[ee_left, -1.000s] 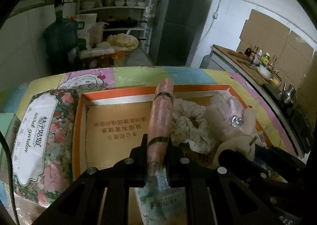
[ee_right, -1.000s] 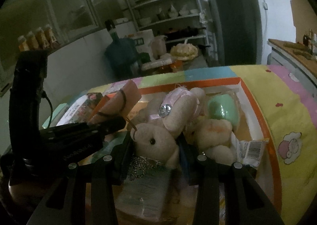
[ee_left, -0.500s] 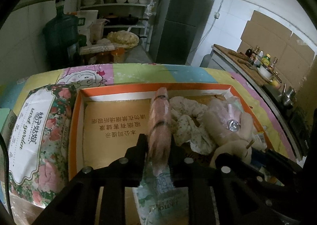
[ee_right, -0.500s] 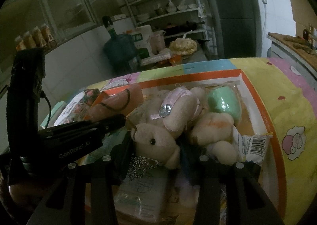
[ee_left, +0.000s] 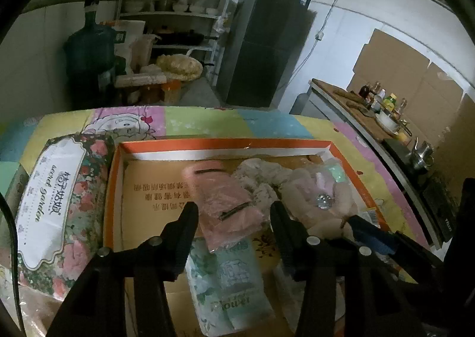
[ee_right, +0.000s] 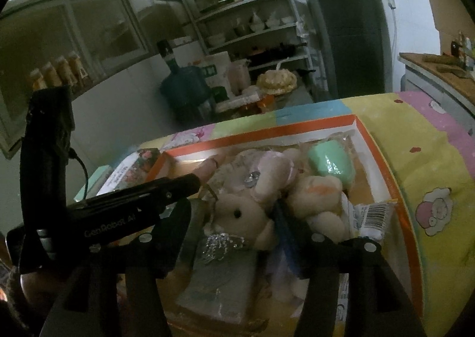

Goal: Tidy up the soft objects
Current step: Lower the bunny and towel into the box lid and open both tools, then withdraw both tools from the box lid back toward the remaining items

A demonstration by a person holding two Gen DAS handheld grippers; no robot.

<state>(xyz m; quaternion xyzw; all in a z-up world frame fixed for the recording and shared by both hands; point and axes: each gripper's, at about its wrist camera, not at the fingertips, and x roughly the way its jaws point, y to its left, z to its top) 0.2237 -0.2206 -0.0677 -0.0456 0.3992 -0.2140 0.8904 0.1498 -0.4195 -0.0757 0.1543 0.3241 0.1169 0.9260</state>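
Note:
A pink rolled towel (ee_left: 224, 194) in clear wrap lies flat in the orange-rimmed cardboard box (ee_left: 222, 144). My left gripper (ee_left: 234, 215) straddles its near end with the jaws opening, and neither pad touches it. In the box's right half lies a beige plush bunny (ee_right: 240, 212) with a pink bow. Its head is between the jaws of my right gripper (ee_right: 233, 219), which are opening too, with a gap on the left side. One of the left gripper's fingers (ee_right: 178, 185) reaches in beside the bunny.
A green-patterned tissue pack (ee_left: 228, 277) lies at the box's near edge. Outside the box on the left is a floral tissue pack (ee_left: 56, 203). A mint-green soft item (ee_right: 329, 161) and a barcoded packet (ee_right: 371, 215) sit at the box's right side. Patchwork cloth (ee_right: 415, 158) surrounds it.
The left gripper has let go of the pink roll, which dropped from upright to flat in the box. The right jaws have spread away from the bunny's head.

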